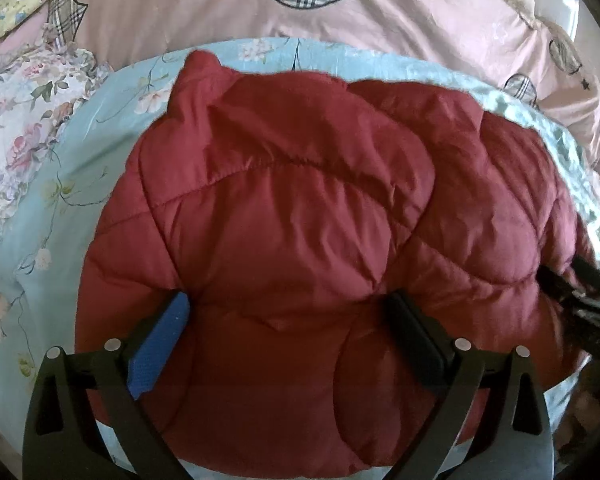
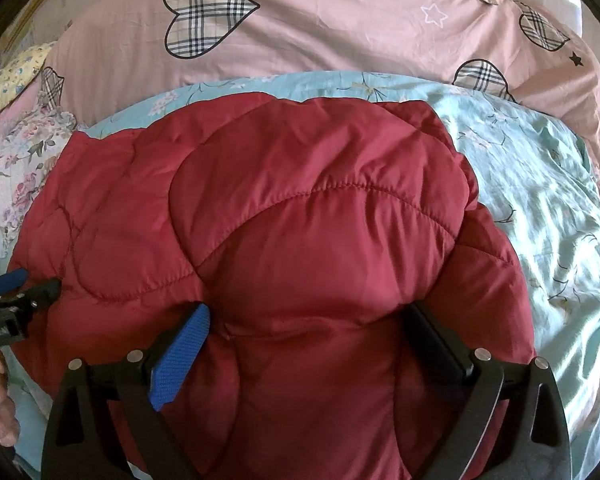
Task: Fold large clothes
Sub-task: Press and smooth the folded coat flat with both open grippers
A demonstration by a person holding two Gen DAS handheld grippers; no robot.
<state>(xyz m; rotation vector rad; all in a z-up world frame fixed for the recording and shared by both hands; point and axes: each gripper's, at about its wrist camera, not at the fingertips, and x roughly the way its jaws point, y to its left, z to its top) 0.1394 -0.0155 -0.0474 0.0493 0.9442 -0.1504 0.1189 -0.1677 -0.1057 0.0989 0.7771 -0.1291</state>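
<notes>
A dark red quilted puffer jacket (image 1: pixel 300 216) lies folded into a bundle on a light blue floral sheet (image 1: pixel 56 216). It also fills the right wrist view (image 2: pixel 300 216). My left gripper (image 1: pixel 288 304) is open wide, its jaws pressed down on the jacket's near left part with padding bulging between them. My right gripper (image 2: pixel 308 312) is open wide, pressed on the near right part the same way. Each gripper shows at the edge of the other's view: the right gripper (image 1: pixel 580 292) and the left gripper (image 2: pixel 24 280).
A pink duvet with plaid hearts (image 2: pixel 340 32) is heaped behind the jacket. A floral pillow (image 1: pixel 24 120) lies at the left, a yellow cloth (image 1: pixel 16 4) behind it. The blue sheet (image 2: pixel 540 208) stretches to the right.
</notes>
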